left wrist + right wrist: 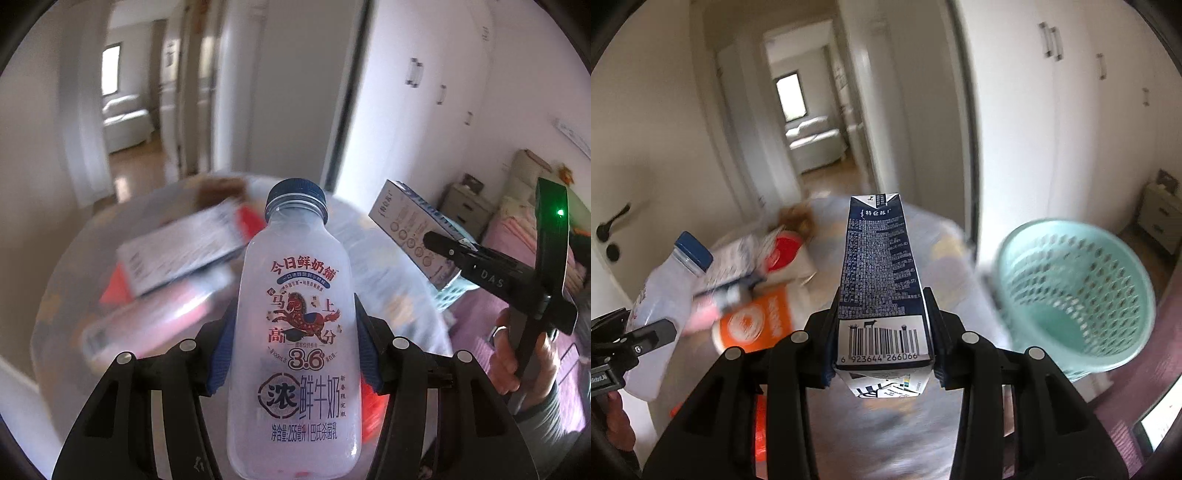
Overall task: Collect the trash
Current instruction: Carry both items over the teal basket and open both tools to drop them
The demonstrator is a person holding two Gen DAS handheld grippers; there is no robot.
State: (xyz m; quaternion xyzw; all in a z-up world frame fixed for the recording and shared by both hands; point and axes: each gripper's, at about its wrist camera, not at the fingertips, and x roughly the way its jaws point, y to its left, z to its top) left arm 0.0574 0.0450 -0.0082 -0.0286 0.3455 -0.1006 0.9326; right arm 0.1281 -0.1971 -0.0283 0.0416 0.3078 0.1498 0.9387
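Note:
My left gripper is shut on a frosted milk bottle with a dark blue cap, held upright above the round table. My right gripper is shut on a dark blue milk carton, barcode facing the camera. In the left wrist view the right gripper holds the carton at the right. In the right wrist view the bottle and the left gripper appear at the far left. A mint green mesh basket stands to the right of the carton.
Blurred boxes and packets lie on the table: a white box, a pink packet, an orange packet and a red-capped item. A hand grips the right tool. Wardrobe doors and a doorway lie behind.

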